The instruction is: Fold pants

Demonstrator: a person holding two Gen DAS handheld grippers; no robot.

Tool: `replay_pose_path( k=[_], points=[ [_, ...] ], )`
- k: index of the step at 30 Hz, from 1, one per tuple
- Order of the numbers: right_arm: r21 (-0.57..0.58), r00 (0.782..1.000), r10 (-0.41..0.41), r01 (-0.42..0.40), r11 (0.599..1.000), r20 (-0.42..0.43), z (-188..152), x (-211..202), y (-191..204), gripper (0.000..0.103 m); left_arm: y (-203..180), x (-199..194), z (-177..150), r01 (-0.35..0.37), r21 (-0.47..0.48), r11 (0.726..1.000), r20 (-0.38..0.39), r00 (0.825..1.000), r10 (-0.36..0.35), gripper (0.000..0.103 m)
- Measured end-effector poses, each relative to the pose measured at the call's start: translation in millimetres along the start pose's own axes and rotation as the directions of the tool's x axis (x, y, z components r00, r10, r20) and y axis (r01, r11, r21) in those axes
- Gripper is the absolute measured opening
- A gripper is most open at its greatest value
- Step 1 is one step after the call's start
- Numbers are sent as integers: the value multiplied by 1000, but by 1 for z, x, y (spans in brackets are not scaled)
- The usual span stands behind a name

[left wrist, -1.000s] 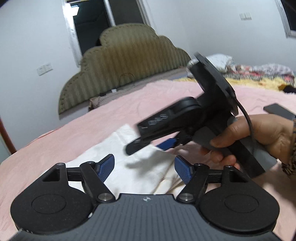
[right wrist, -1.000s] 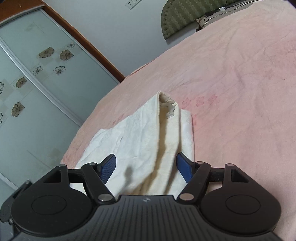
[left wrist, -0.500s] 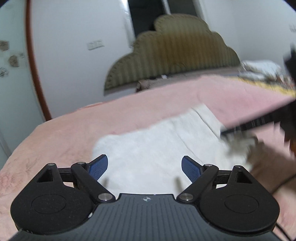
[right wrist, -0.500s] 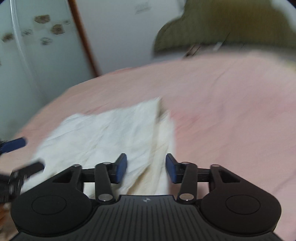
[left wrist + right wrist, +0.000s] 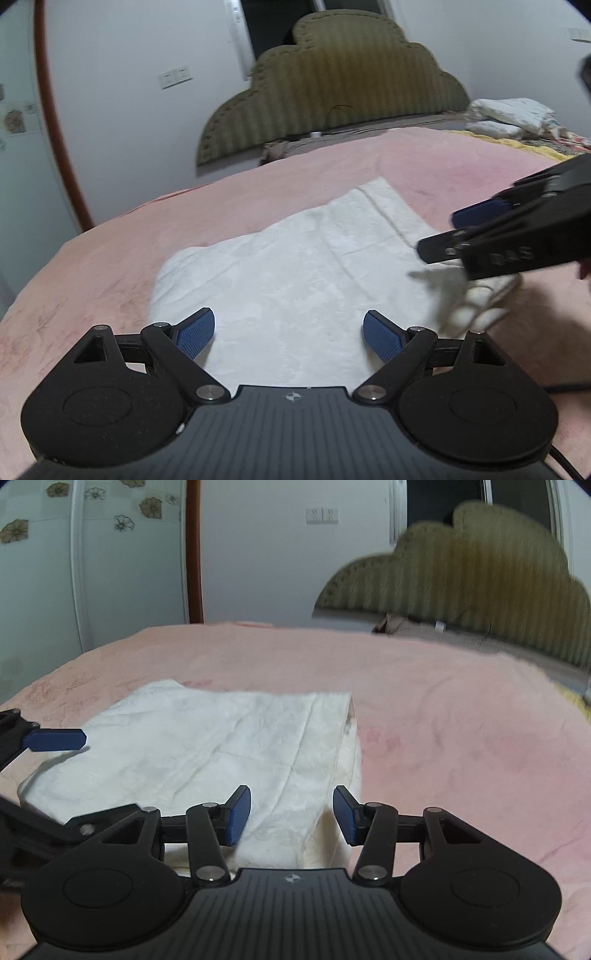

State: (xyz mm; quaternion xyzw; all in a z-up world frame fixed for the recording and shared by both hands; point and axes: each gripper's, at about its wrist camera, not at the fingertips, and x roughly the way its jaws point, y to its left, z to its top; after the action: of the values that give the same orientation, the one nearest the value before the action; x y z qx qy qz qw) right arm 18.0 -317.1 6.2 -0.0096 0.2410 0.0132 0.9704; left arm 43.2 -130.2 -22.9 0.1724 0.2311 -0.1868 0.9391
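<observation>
White pants (image 5: pixel 295 273) lie folded flat on the pink bed cover; they also show in the right wrist view (image 5: pixel 207 753). My left gripper (image 5: pixel 288 334) is open and empty, low over the near edge of the pants. My right gripper (image 5: pixel 291 812) is open, its jaws partly narrowed, empty, and hovers over the thick waist end of the pants. The right gripper also shows at the right of the left wrist view (image 5: pixel 491 229), above a rumpled corner of the cloth. One blue left fingertip (image 5: pixel 55 739) shows at the left of the right wrist view.
The pink bed cover (image 5: pixel 461 746) spreads all around the pants. An olive padded headboard (image 5: pixel 332 85) stands at the far end. Bedding is piled (image 5: pixel 509 114) at the far right. A wardrobe with flower-patterned doors (image 5: pixel 92 554) stands at the left.
Both grippers have swung apart to opposite ends of the pants. The right gripper's jaws have narrowed. The pants now lie flatter.
</observation>
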Motion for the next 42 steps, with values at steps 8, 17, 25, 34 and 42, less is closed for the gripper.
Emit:
replay_pose_path(
  k=[8, 17, 25, 34, 42],
  points=[
    [-47, 999, 20, -22, 999, -42, -12, 8, 15, 49, 4, -9, -2, -31, -49, 998, -37, 999, 30, 94],
    [5, 999, 20, -20, 1000, -37, -19, 8, 8, 61, 6, -6, -3, -45, -66, 997, -51, 998, 42, 97],
    [42, 1000, 26, -26, 999, -9, -27, 8, 5, 63, 5, -6, -6, -64, -64, 996, -47, 997, 61, 102],
    [55, 1000, 21, -22, 998, 19, -33, 9, 5, 69, 4, -7, -11, -76, -63, 995, -34, 997, 74, 103],
    [165, 998, 55, -55, 985, 3, -28, 9, -23, 99, 25, -14, -6, -39, -79, 996, 10, 999, 40, 100]
  ],
)
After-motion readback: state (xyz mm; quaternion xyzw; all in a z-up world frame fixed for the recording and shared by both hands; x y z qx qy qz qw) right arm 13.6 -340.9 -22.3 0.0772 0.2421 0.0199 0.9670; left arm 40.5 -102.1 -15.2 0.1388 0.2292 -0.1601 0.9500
